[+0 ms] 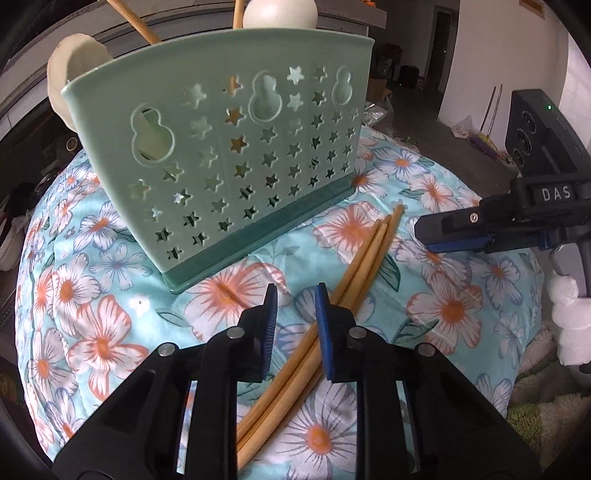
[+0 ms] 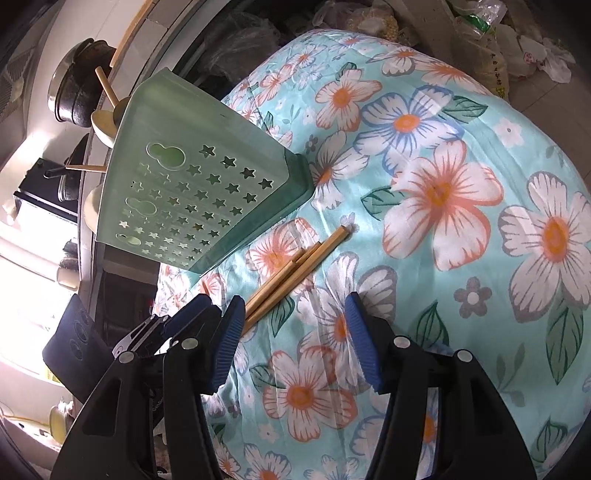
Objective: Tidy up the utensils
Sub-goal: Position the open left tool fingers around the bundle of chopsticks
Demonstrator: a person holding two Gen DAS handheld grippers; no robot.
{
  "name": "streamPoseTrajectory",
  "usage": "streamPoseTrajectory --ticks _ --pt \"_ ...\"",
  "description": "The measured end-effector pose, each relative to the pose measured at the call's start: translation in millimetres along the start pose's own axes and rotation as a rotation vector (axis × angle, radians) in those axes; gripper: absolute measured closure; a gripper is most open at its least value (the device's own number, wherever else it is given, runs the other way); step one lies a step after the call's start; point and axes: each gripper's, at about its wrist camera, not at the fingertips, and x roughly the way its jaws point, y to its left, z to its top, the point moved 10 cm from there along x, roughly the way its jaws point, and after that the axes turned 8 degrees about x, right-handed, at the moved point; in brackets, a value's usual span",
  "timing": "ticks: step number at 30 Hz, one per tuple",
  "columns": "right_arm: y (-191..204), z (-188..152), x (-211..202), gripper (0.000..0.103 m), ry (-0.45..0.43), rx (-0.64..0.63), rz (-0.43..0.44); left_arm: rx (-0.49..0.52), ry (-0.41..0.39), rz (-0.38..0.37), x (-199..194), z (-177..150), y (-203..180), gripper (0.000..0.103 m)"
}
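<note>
Mint plastic utensil holder w/ star cutouts stands upright on glossy floral cloth; cream spoons and wood sticks poke out the top. Bamboo chopsticks, smooth, squarish ends, lie bundled on the cloth just beside holder's base. Left claw released, ribbed blue pads straddling the chopsticks, not clamped. Right claw released too, nothing between, chopsticks near its left pad.

"DAS" in white letters on right claw body
</note>
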Motion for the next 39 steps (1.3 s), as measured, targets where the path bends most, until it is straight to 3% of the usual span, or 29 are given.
streamPoseTrajectory --ticks 17,30,39 --pt "-4.7 0.1 0.3 0.047 0.001 0.008 0.003 0.049 0.014 -0.049 -1.8 -11.4 -25.7 0.084" --pt "-11.2 6.3 -9.6 0.051 -0.043 0.032 -0.011 0.043 -0.032 -0.113 -14.6 -5.7 -36.7 0.084" --pt "-11.6 5.4 -8.7 0.051 -0.039 0.038 -0.017 0.019 0.006 -0.083 -0.1 -10.2 -27.9 0.084"
